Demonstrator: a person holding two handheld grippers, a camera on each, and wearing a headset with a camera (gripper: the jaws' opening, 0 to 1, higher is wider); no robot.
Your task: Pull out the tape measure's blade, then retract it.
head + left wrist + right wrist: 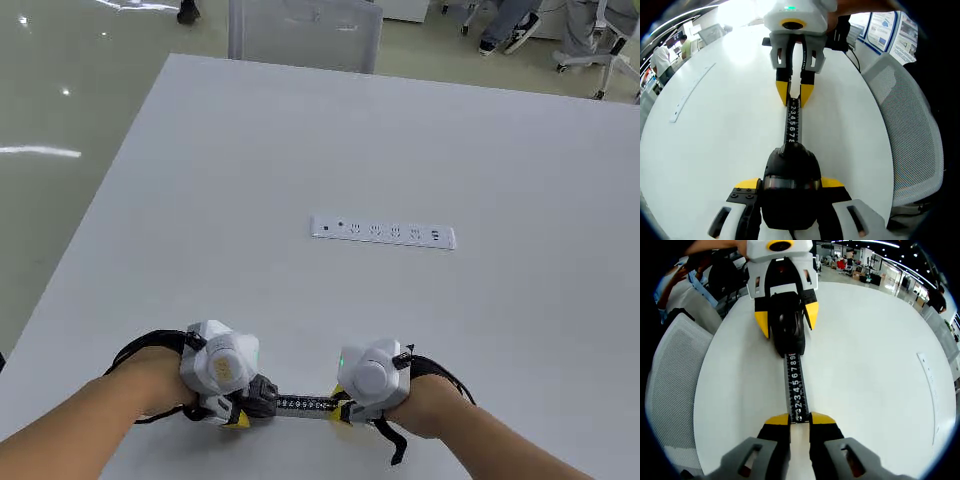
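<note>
**Head view: short run of blade (303, 404) out between 2 claws**

Near the front edge of the white desk (400, 150), the tape measure (260, 396) lay low, just over the surface, between the person's 2 hands. The left claw (248, 408) was clamped on its body, with 1 yellow-tipped jaw against each side. In the left gripper view that body was a rounded black case with a glossy top, and it filled the gap between the jaws.

The blade ran straight out of the front of the case to the right claw (340, 406). It was black with white markings, and the digits 2 to 8 could be read along it in the left gripper view. It looked flat and taut, with no sag or twist.

In the right gripper view the right claw's 2 yellow tips were pinched together on the blade's free end. The hook itself was hidden between them.

A white power strip (383, 231) lay further back near the middle of the desk, well apart from the claws. A grey mesh chair (910, 125) stood beside the desk edge.
</note>
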